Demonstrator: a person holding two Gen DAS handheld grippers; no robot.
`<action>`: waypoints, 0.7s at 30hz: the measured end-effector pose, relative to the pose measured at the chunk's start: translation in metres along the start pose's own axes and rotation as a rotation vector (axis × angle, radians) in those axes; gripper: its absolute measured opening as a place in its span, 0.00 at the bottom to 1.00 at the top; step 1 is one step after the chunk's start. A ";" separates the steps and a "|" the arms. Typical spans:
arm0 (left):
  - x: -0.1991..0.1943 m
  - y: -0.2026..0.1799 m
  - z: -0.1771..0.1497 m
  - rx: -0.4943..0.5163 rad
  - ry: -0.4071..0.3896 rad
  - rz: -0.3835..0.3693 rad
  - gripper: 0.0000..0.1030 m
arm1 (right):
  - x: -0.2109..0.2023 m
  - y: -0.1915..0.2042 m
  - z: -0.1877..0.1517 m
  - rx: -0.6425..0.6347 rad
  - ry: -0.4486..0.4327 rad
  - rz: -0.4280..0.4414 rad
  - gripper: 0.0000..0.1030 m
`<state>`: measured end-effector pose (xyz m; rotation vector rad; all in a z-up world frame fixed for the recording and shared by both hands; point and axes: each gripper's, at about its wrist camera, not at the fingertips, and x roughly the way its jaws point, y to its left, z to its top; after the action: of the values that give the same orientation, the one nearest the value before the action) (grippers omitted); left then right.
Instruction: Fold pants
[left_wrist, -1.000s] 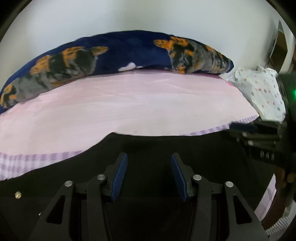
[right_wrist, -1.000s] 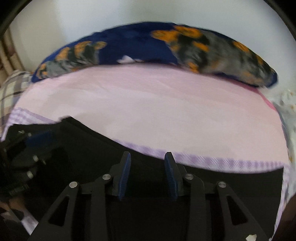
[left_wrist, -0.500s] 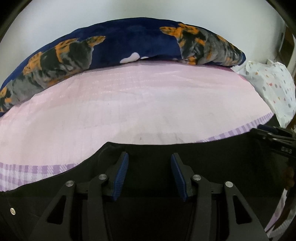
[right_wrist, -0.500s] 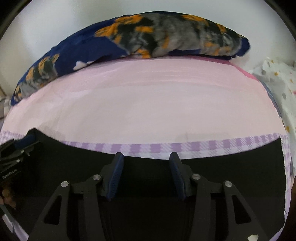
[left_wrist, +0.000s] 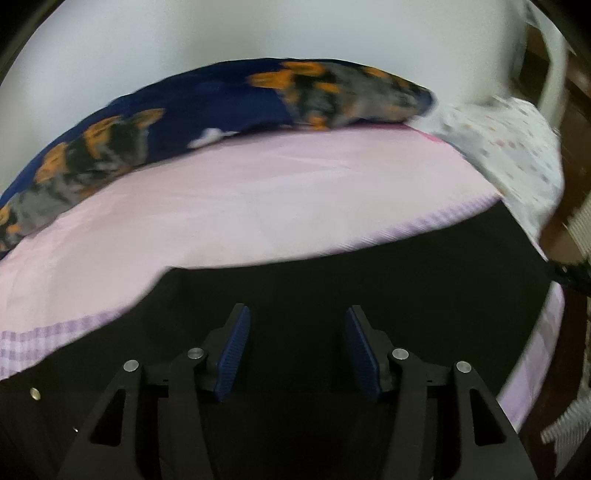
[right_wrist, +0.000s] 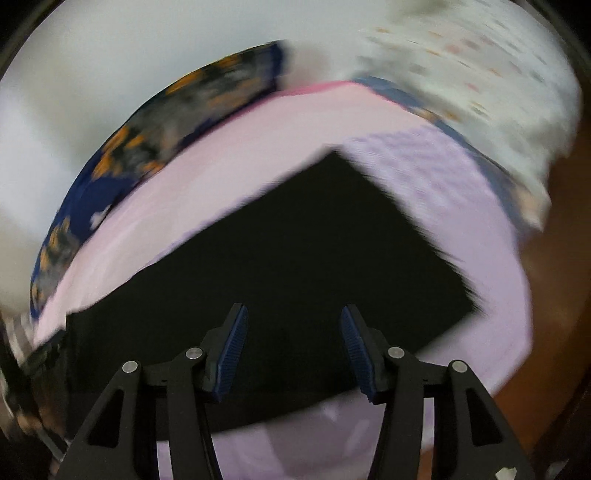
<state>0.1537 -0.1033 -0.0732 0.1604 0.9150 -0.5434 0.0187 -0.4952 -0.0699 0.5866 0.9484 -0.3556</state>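
Black pants lie flat on the pink bed sheet, along its near edge. My left gripper is open and empty, hovering over the dark cloth. In the right wrist view the pants show as a dark slab with a frayed leg end at the right. My right gripper is open and empty above the pants near the bed's front edge. The right wrist view is blurred by motion.
A navy pillow with an orange and grey print runs along the wall at the back of the bed. A white dotted cloth lies at the bed's right end. A brown floor shows beyond the bed's right edge.
Both grippers have stayed open. The right gripper has swung sharply to the right, toward the leg end of the pants. The left view has shifted slightly left and back.
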 end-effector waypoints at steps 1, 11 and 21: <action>-0.001 -0.009 -0.003 0.017 0.005 -0.017 0.54 | -0.002 -0.010 -0.001 0.032 -0.001 0.001 0.50; 0.004 -0.061 -0.032 0.089 0.084 -0.101 0.54 | -0.001 -0.084 -0.008 0.277 -0.037 0.065 0.49; 0.010 -0.068 -0.049 0.081 0.158 -0.137 0.54 | 0.021 -0.095 0.005 0.324 -0.079 0.168 0.15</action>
<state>0.0895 -0.1474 -0.1048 0.2175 1.0636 -0.7033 -0.0168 -0.5736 -0.1149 0.9353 0.7638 -0.3814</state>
